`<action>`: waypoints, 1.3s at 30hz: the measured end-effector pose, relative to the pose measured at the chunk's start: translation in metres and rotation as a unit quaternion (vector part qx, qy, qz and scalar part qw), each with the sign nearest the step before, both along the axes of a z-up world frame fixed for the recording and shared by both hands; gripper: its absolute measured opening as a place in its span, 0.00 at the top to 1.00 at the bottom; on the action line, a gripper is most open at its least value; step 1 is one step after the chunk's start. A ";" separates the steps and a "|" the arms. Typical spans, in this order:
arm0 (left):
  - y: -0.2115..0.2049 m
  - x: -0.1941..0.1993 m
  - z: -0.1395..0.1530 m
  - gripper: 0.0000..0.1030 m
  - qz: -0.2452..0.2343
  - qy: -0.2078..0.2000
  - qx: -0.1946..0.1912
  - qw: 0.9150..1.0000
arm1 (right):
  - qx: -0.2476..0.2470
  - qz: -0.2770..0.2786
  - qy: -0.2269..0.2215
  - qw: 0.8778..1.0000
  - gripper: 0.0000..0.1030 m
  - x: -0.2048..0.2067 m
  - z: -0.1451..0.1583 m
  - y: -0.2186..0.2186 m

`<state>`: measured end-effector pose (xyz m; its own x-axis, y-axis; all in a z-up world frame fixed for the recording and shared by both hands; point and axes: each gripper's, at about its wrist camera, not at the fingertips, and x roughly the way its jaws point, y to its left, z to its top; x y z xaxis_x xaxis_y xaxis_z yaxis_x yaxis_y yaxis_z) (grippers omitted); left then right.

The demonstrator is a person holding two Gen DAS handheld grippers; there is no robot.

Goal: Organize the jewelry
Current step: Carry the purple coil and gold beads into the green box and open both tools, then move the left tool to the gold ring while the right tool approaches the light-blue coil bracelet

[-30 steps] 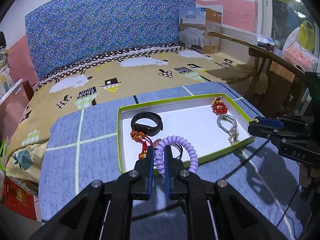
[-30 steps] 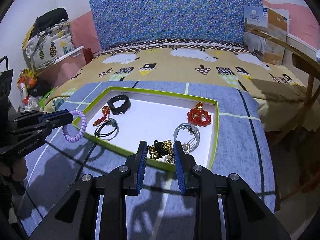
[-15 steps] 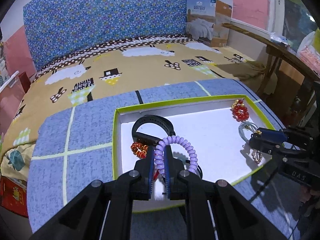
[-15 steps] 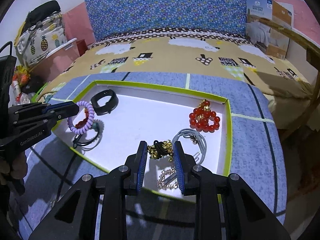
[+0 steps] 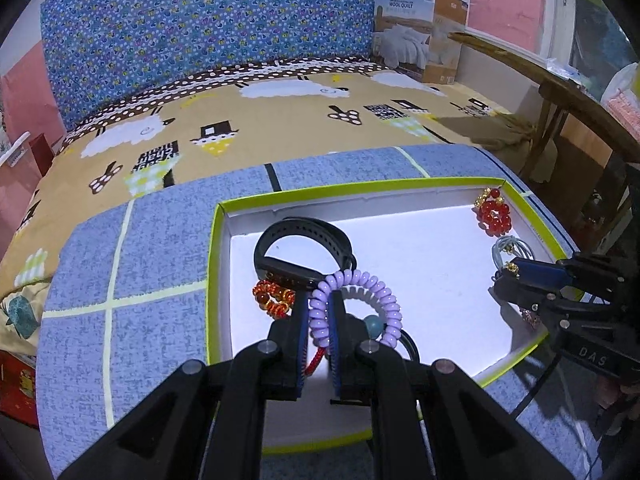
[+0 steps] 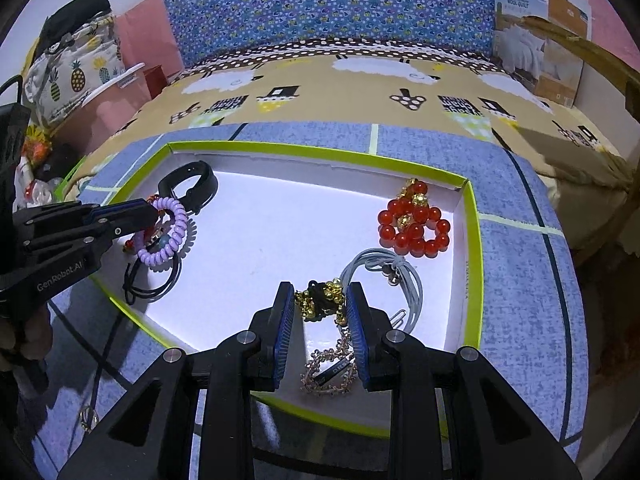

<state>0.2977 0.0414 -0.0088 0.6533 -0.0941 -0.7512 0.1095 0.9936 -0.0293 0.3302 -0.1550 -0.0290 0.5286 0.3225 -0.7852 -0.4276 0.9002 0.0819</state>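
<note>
wall: pink (image 5: 500,4) | headboard: blue floral (image 5: 200,32) | bedsheet: sheep-print (image 5: 280,120) | right: wooden furniture (image 5: 560,92), possibly a table

**Both grippers low over the tray, one clamped, one parted**

The left gripper (image 5: 319,320) points forward and slightly down, its blue-padded fingers (image 5: 303,336) pinched close together on the purple coil bracelet (image 5: 360,300); seen from the right wrist, it reaches in from the left side; the right gripper (image 6: 320,332) angles downward, jaws parted with a clear gap between the pads, nothing clamped; a hand (image 6: 20,340) grips the left handle.
</note>
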 end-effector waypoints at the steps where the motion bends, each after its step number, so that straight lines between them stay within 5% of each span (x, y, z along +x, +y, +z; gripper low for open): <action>1: -0.001 0.000 0.000 0.89 0.001 -0.001 0.003 1.000 | -0.002 0.001 -0.001 1.000 0.73 -0.001 0.001 0.001; 7: -0.004 -0.007 0.004 0.75 0.002 -0.009 0.010 1.000 | -0.001 0.001 -0.012 1.000 0.66 -0.005 0.007 0.000; 22: 0.000 -0.037 0.022 0.75 0.009 -0.036 0.013 0.999 | 0.020 0.000 -0.029 0.999 0.65 -0.028 0.027 -0.011; 39: 0.009 -0.120 0.042 0.75 0.002 -0.064 -0.027 0.998 | 0.064 0.003 -0.042 0.997 0.65 -0.109 0.048 -0.037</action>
<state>0.1774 0.0507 0.0329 0.7440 -0.1303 -0.6553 0.1127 0.9912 -0.0693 0.2213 -0.1915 0.0193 0.5885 0.4210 -0.6902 -0.4438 0.8818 0.1594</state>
